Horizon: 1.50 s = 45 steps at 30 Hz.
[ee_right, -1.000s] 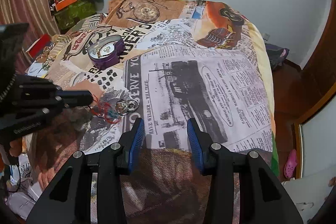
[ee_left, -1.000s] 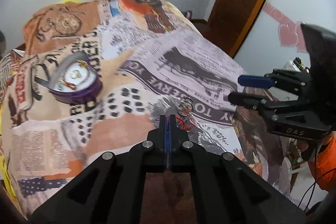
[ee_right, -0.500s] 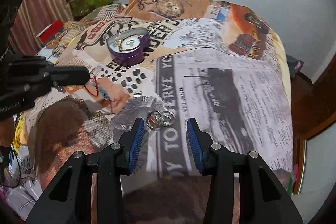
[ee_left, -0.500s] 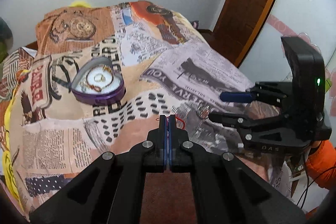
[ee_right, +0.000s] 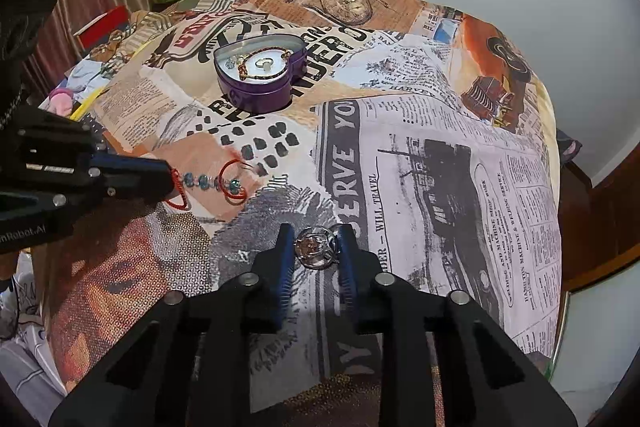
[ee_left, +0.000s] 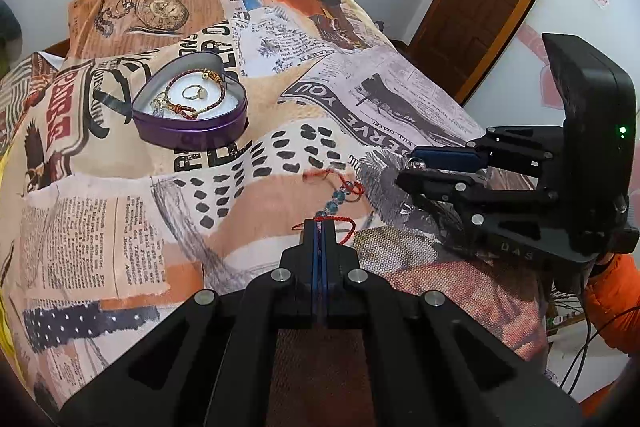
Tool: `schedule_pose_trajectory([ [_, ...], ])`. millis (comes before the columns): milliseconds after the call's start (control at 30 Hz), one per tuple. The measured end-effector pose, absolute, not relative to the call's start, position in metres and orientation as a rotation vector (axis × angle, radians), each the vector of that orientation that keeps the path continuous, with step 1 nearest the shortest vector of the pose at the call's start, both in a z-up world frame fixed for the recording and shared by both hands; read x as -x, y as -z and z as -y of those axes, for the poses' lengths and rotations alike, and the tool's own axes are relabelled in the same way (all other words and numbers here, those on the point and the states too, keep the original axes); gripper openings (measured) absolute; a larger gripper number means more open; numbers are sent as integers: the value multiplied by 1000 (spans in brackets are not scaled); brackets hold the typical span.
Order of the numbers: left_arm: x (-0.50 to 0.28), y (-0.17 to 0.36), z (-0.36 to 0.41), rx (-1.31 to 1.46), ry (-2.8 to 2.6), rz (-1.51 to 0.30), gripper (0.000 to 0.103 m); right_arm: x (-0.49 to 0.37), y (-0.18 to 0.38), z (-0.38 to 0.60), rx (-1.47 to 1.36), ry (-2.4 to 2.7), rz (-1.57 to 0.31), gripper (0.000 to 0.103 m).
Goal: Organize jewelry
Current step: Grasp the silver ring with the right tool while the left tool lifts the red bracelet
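Right gripper (ee_right: 314,247): its fingers have just been closing and now bracket the rings (ee_right: 316,247) lying on the bed (ee_right: 440,167), pads at or near the metal; contact cannot be confirmed. Left gripper (ee_left: 320,227): fingers closed on the bracelet (ee_left: 336,199), whose beads trail toward 1 o'clock. The tin (ee_right: 260,75) lies at 11 o'clock from the rings, well apart.

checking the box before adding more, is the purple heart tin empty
No, the purple heart tin already holds a braided bracelet and a ring.
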<state>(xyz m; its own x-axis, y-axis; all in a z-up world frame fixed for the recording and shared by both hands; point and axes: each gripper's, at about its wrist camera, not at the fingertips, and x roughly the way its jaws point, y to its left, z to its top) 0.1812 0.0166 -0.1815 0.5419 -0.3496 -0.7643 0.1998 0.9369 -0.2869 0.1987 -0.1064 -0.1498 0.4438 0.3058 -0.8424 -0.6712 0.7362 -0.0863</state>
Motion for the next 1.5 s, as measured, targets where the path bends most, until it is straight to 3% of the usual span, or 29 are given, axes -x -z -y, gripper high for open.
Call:
schedule_pose_trajectory([
  [900,-185,117,-49,165,252,-780,0,-209,98,99,301,-647,-809,20],
  [1000,-189,127,-47,167,264,-819,8,-210,99,97,292,-657,-810,20],
  [1133,-193,147,-33,140,285,-884,35,-210,104,95,296,-663,-829,20],
  [1333,-201,180,-12,112,309,-969,36,-210,108,98,301,-664,-845,20],
  [1500,-197,188,0,47,278,-931,34,-211,108,100,300,-663,-848,20],
])
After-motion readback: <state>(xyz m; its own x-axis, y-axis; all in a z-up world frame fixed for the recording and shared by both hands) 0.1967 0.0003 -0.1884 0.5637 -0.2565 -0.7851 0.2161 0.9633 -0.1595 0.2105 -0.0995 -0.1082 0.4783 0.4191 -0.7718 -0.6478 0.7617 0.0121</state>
